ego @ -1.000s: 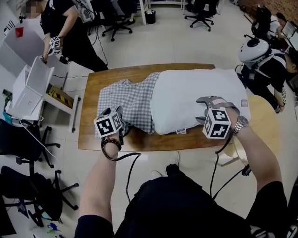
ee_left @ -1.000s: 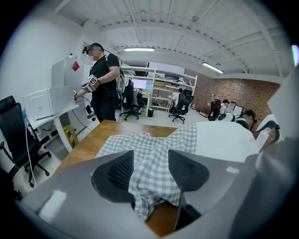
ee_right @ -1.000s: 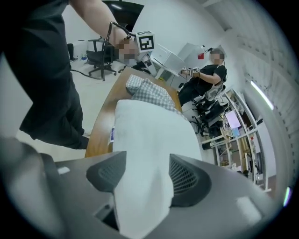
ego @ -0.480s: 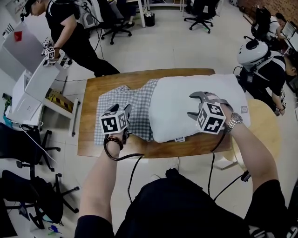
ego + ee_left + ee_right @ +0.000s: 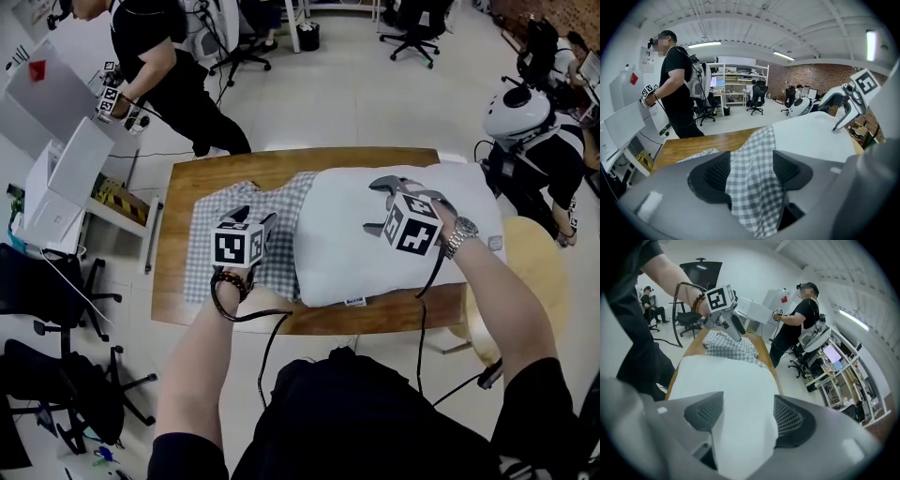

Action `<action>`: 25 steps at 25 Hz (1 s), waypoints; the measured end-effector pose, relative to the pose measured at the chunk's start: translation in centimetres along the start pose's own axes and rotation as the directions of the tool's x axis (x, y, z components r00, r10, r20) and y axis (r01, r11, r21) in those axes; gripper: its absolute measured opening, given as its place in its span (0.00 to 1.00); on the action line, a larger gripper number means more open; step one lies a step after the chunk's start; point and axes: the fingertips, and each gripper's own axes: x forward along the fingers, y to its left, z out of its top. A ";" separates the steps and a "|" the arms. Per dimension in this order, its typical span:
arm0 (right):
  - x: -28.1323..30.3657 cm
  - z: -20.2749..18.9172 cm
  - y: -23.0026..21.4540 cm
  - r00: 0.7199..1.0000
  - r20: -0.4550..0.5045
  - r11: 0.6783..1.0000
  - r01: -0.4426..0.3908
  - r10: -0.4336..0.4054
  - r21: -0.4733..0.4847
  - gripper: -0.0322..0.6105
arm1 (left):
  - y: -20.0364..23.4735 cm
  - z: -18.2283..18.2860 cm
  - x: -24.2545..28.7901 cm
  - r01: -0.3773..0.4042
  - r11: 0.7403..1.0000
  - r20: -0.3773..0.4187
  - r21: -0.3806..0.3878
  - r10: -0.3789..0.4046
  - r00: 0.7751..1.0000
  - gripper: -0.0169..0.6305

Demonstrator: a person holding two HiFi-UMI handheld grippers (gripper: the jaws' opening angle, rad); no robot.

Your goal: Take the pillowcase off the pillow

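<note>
At a wooden table (image 5: 183,178), I pull a checked pillowcase (image 5: 281,211) away from a white pillow (image 5: 347,253) that lies nearly bare across the tabletop; the case is bunched at the pillow's left end and seems to cover only that end. My left gripper (image 5: 751,169) is clamped on a fold of the checked cloth and my right gripper (image 5: 745,416) on a pinch of the pillow's white cover. Both sets of jaws stand partly apart and have just been opening, though the fabric fills each gap from pad to pad. The case looks thin, limp and light, likely to slide freely, and is best taken by its loose far end. The pillow is soft and bulky, and a shallow pinch could slip. A small tag (image 5: 354,302) on the pillow's near edge is too small to read, and the marker cube (image 5: 242,246) carries only black-and-white squares.
</note>
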 end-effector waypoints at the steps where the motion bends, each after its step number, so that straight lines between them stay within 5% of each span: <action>1: 0.3 -0.1 -0.5 1.000 0.004 1.000 -0.011 0.011 0.000 0.58 | -0.3 0.2 0.6 0.007 1.000 -0.011 0.017 -0.007 1.000 0.47; 12: 3.5 1.5 -3.2 0.994 0.063 0.990 -0.095 0.089 0.102 0.59 | -0.9 0.0 4.0 0.076 0.992 -0.096 0.098 -0.067 0.993 0.49; 25: 7.7 2.1 -4.4 0.980 -0.020 0.965 -0.193 0.200 0.180 0.64 | 0.9 -0.2 8.0 0.186 0.961 -0.217 0.205 -0.141 0.966 0.50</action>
